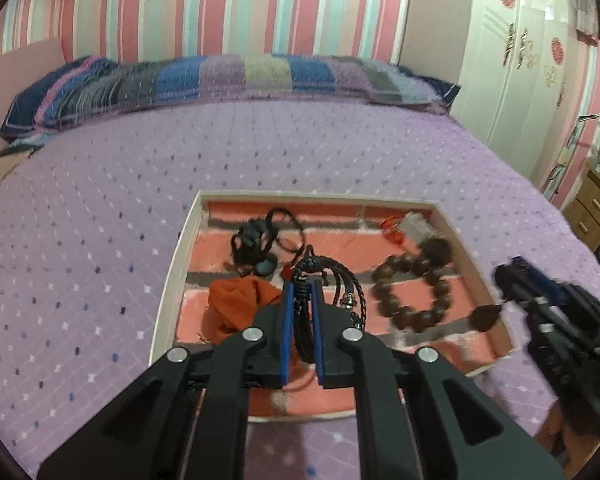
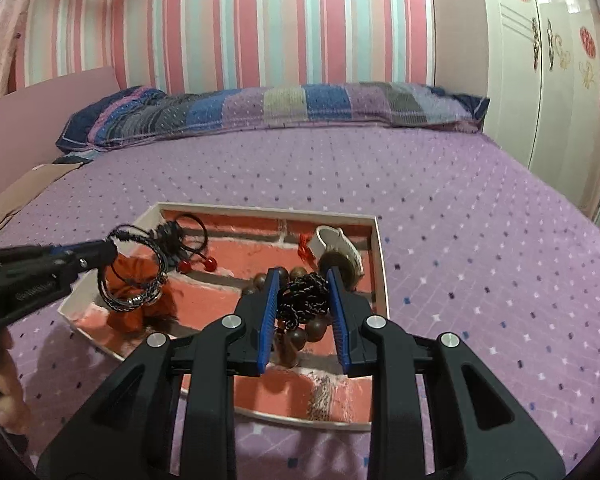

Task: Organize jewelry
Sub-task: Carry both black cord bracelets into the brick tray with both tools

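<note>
Bedspread (image 1: 260, 148) of lilac cloth with small dotted diamonds covers the bed, and a long pillow (image 1: 228, 76) in blue, purple and grey patches lies across its far end. Behind it the wall (image 1: 220, 4) carries vertical stripes of pink, pale teal and cream. A white wardrobe (image 1: 512, 52) with red and gold decals stands at the right, and a wooden drawer unit (image 1: 592, 208) shows at the right edge of the left wrist view.

A shallow white-rimmed tray (image 1: 168, 280) sits on the bedspread, lined with a red brick-pattern cloth. Inside it lie a tangle of black cord (image 1: 252, 240) with two red beads on its ends, a crumpled orange pouch (image 1: 236, 304), a small red charm (image 1: 392, 232) beside a pale bangle (image 2: 332, 240) at the far right corner, and a brown wooden bead bracelet (image 1: 412, 288).

The left hand-held gripper (image 1: 300, 292) is clenched on a black braided cord bracelet (image 1: 348, 288), whose loops with silver clasps hang from the blue pads above the orange pouch at the left side of the tray. The right hand-held gripper (image 2: 302, 280) is clamped on a dark knotted cord (image 2: 304, 296) between its blue pads, over the right half of the tray; the wooden bead bracelet shows around and under that knot, but whether the knot belongs to it is hard to tell. Fingers (image 2: 8, 380) of a person's hand show at the left edge of the right wrist view.
</note>
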`<state>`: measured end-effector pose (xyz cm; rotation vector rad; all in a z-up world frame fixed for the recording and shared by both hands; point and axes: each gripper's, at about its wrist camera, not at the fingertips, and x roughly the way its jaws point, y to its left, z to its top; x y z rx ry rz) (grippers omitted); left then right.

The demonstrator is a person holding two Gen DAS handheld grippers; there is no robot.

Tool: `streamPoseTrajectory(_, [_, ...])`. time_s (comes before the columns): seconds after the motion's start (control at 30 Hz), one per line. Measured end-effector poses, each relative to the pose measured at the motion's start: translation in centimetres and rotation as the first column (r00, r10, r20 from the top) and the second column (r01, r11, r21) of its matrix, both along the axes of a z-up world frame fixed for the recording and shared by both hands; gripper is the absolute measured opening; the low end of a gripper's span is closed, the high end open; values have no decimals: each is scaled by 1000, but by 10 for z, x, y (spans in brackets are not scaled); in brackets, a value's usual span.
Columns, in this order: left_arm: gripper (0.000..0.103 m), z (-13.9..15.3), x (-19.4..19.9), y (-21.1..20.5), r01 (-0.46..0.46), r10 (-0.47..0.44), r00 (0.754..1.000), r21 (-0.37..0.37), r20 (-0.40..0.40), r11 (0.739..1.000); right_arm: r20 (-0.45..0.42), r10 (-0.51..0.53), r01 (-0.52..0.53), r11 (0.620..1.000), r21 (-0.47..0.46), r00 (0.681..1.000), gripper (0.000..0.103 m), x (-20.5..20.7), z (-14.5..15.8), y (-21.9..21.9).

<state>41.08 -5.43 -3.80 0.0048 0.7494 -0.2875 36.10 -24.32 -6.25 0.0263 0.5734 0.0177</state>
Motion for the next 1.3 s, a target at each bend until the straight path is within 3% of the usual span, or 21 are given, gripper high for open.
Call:
streamPoseTrajectory(0.13, [9,-28,19,12,-38,38,998,11,-46,999,-45,-17,17,1000,-4,999,25,11,-16,-6])
streamPoseTrajectory(0.3, [9,-41,33,25,-94,97,995,79,-34,992,-65,-27,26,999,-20,998,25,24,-27,-7])
streamPoseTrajectory(0.73, [10,-57,42,30,-111,116,993,135,-33,985,-130,-50,49,999,-15,990,25,43,-47,-12])
streamPoseTrajectory(1.13, [10,-57,41,29,-102,106,994,127,-25,987,-144,-54,53,999,-10,988,27,47,-50,-14])
streamPoseTrajectory(1.3, [11,-55,38,30,-98,100,995,113,-18,989,-128,-52,52,999,-8,990,45,45,-48,-14])
